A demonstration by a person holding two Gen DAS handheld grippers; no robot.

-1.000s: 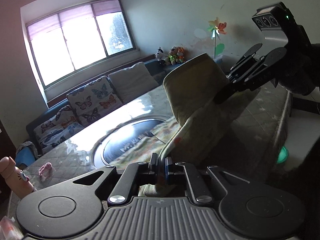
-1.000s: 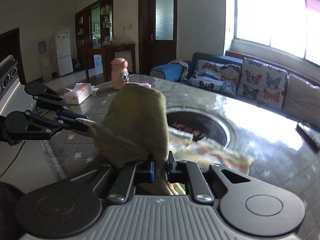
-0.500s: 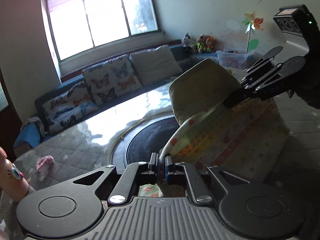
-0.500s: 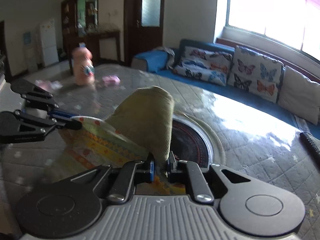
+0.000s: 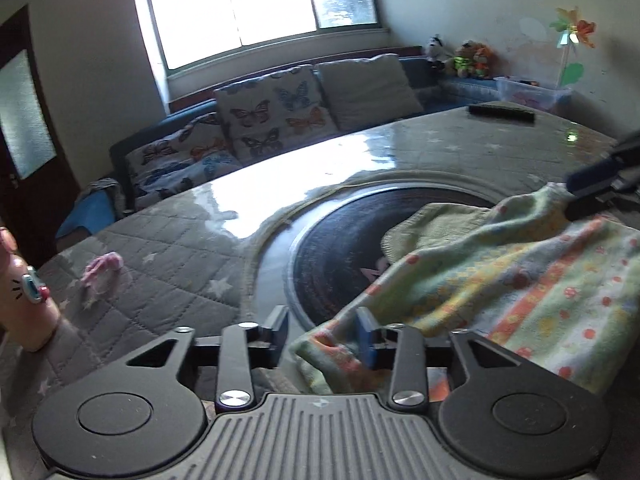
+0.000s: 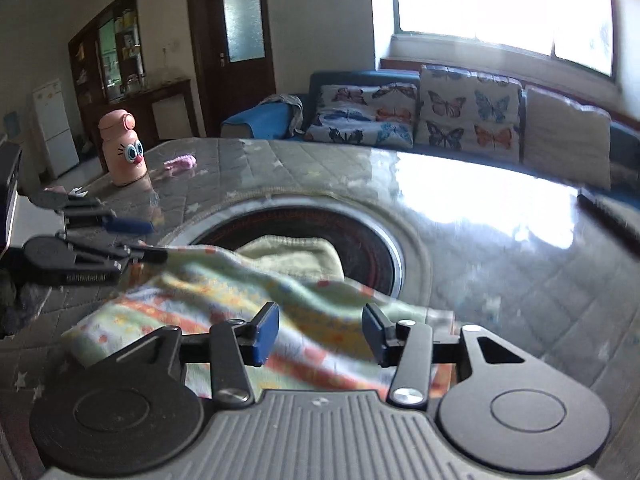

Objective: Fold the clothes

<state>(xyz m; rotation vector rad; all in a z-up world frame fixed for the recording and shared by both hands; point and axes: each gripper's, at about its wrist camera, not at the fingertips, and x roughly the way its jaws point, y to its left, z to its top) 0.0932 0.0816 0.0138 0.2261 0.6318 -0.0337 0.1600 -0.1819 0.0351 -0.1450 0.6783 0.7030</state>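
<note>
Both released: left hand-held gripper [image 5: 322, 334] spread wide at the near corner of the patterned garment [image 5: 520, 280], right hand-held gripper [image 6: 318, 334] likewise parted over the far edge, gripping nothing. Garment lying on the tabletop [image 6: 500, 240], partly over the dark round inset [image 5: 340, 248], doubled over with a plain green layer [image 6: 296, 254] showing beneath. Seemingly 1 fold laid down; still rumpled, edges uneven. Probably left: smoothing, at least 1 more fold, squaring up.
</note>
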